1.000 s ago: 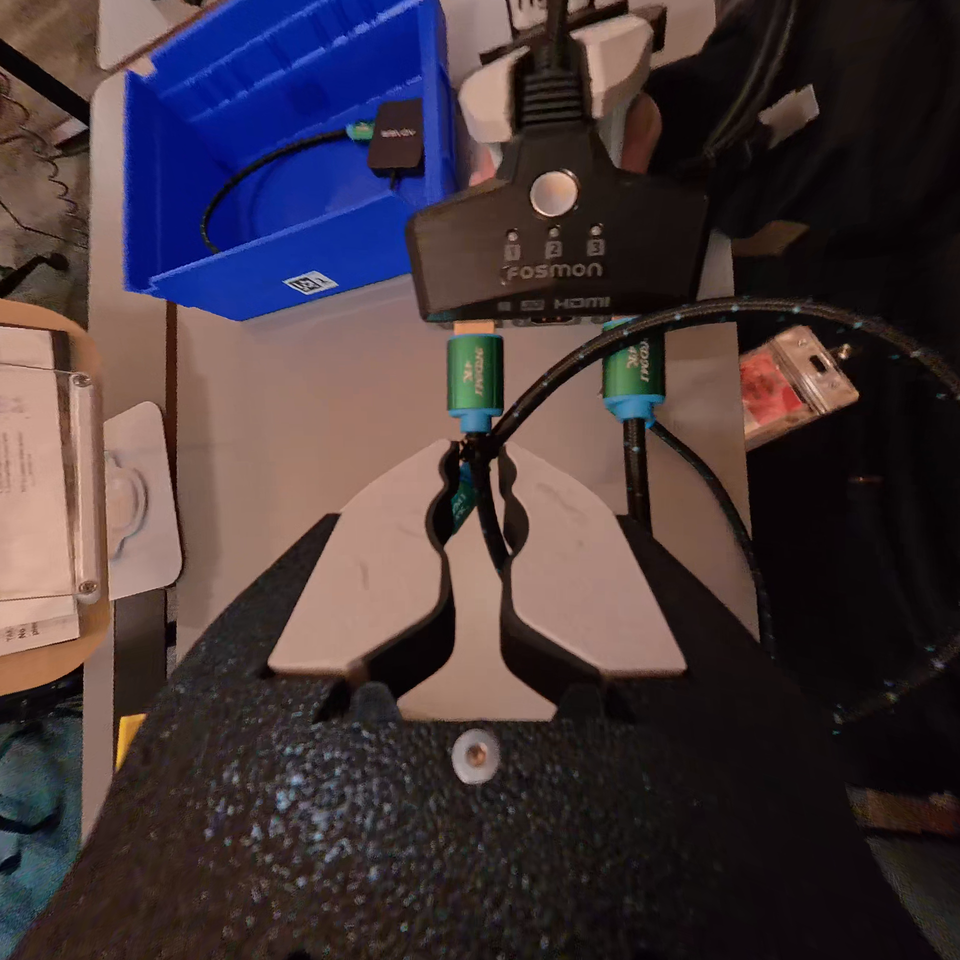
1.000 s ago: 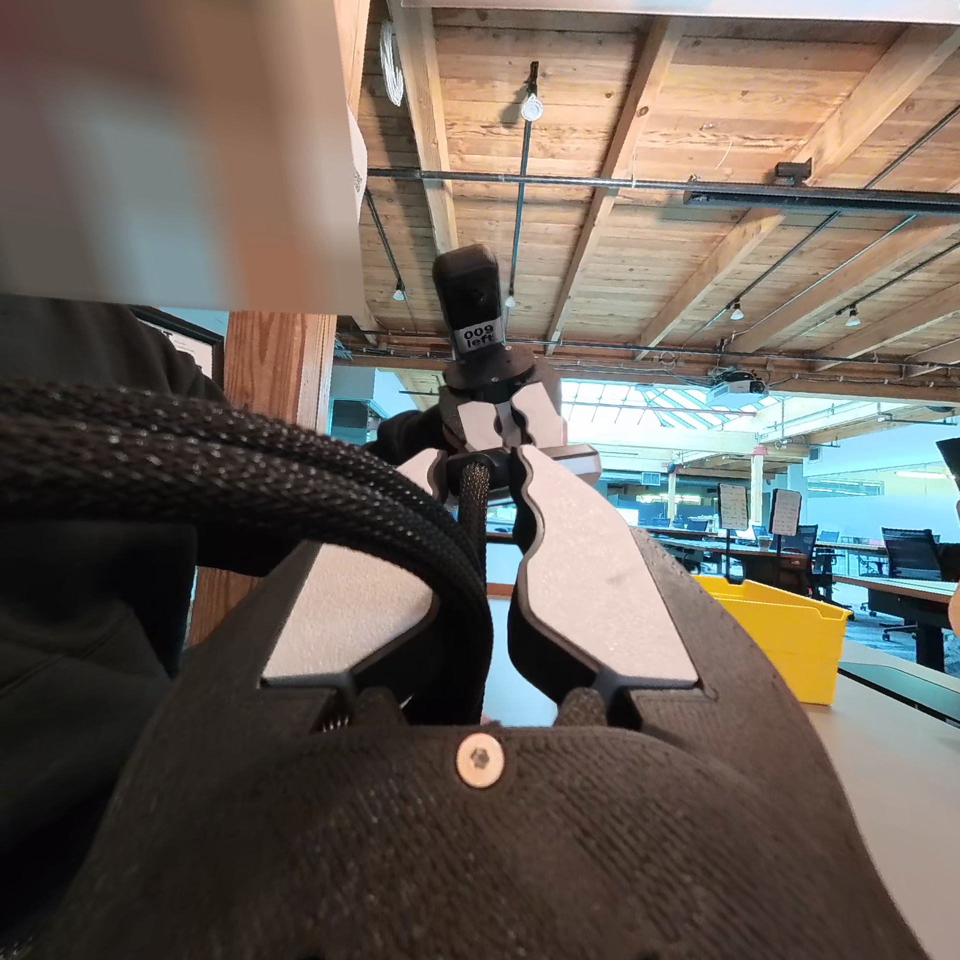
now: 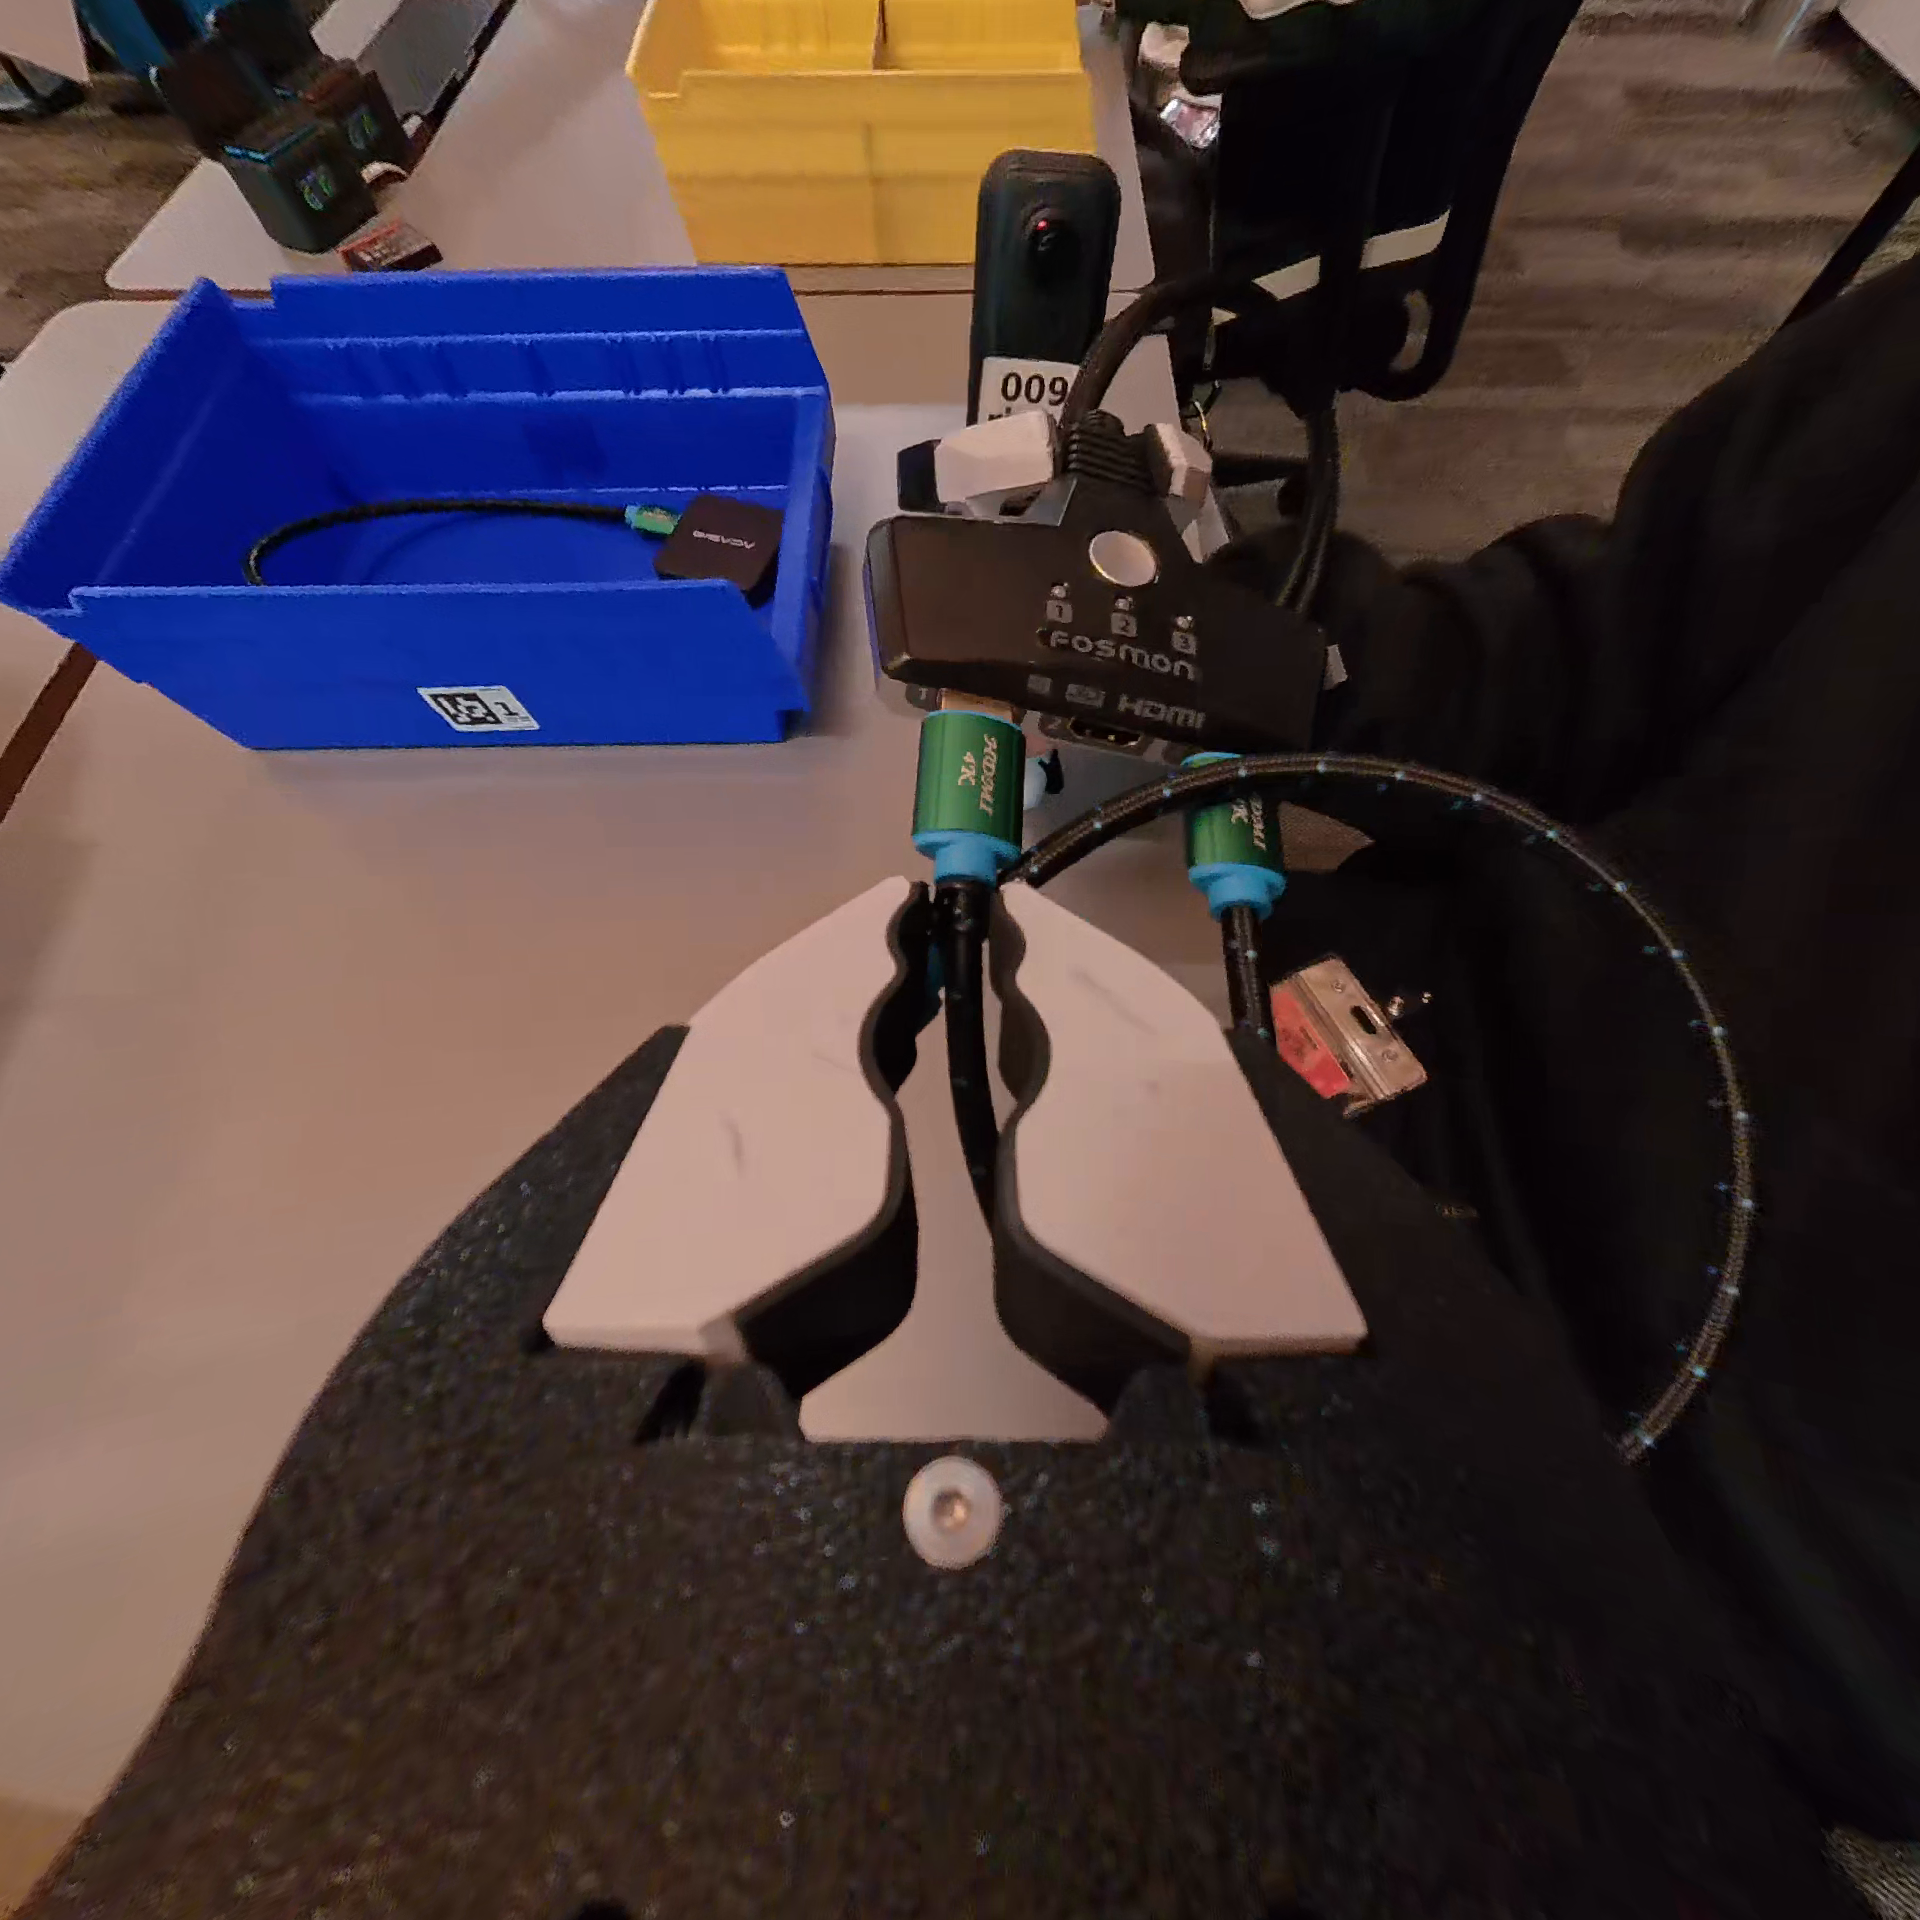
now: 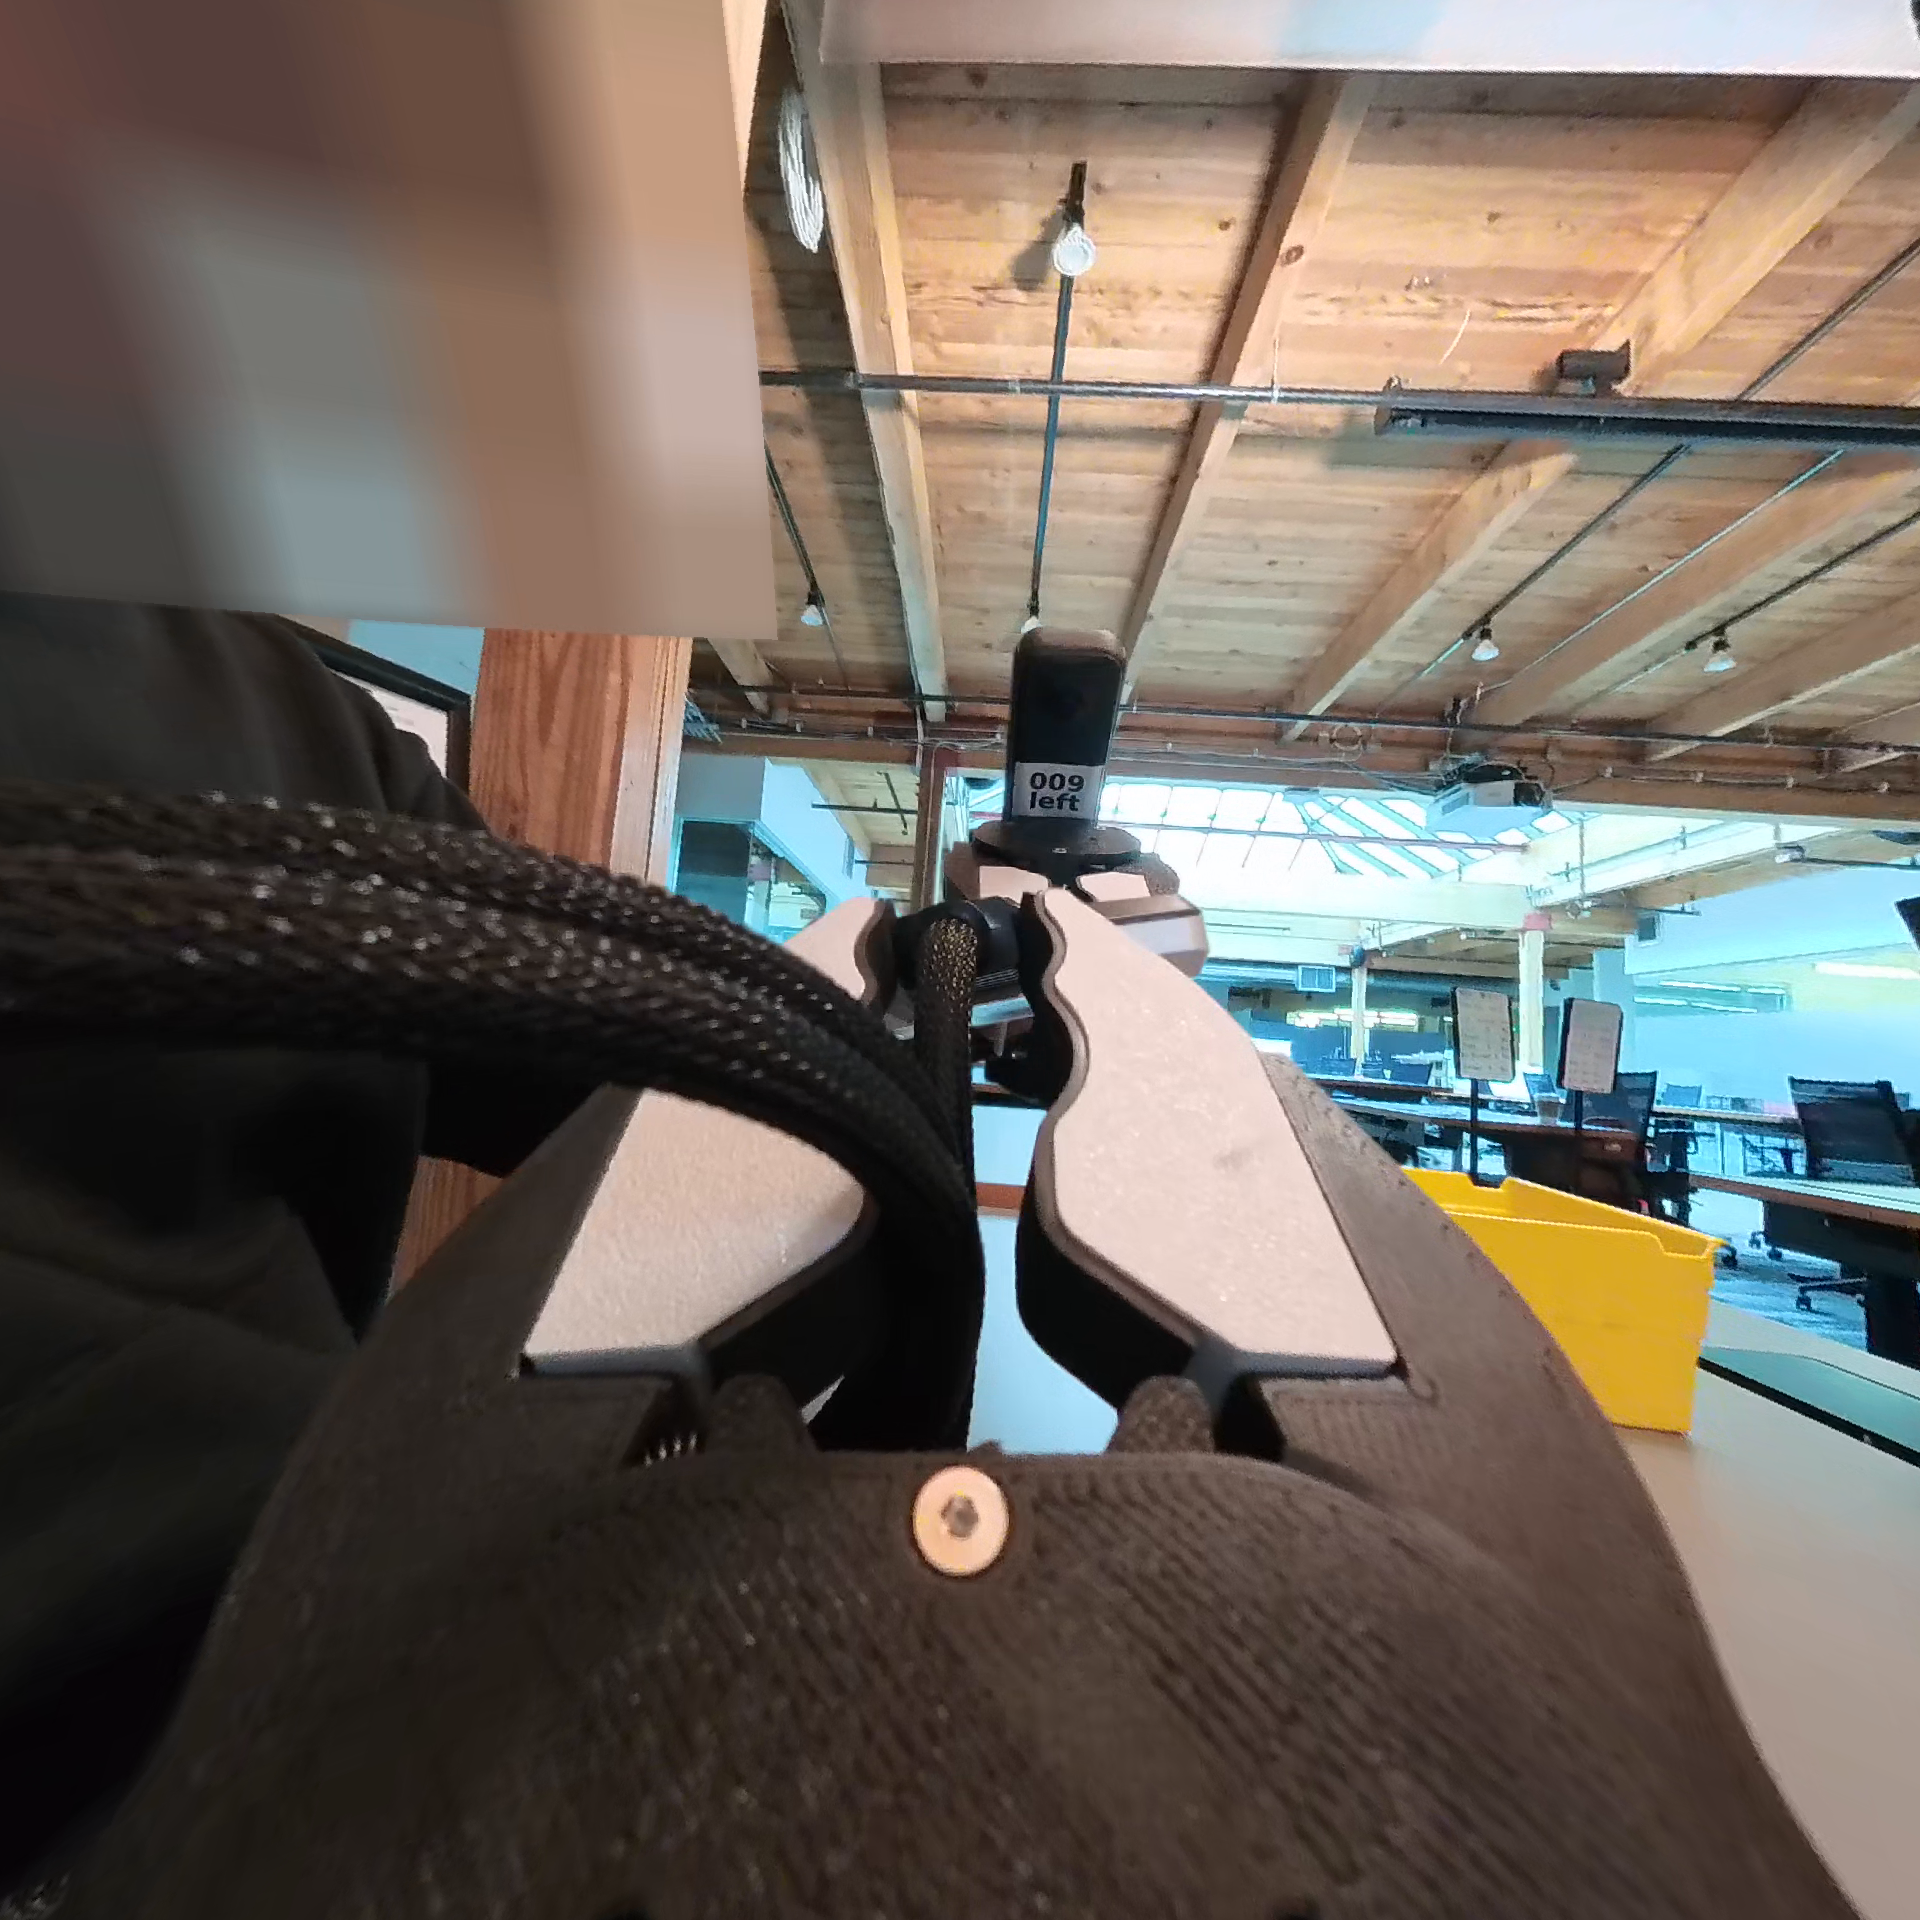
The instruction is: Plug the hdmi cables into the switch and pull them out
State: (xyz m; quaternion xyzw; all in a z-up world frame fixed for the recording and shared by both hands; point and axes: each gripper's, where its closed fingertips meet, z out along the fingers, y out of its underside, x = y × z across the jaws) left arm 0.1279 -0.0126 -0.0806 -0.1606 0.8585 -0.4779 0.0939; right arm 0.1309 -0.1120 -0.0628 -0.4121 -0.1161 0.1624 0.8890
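Two green plugs (image 3: pixel 968 784) in black switch (image 3: pixel 1101 623) | left tool (image 3: pixel 956 914) pinching cable (image 3: pixel 964 1029) | right tool (image 4: pixel 961 935) seemingly gripping switch's lead (image 4: pixel 951 997)

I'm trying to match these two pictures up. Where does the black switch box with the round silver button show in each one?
Left wrist view: the switch sits upper centre, held from behind by the right gripper.
Right wrist view: only a sliver of it peeks past the fingertips, centre.
Shared landmark: the yellow bin.
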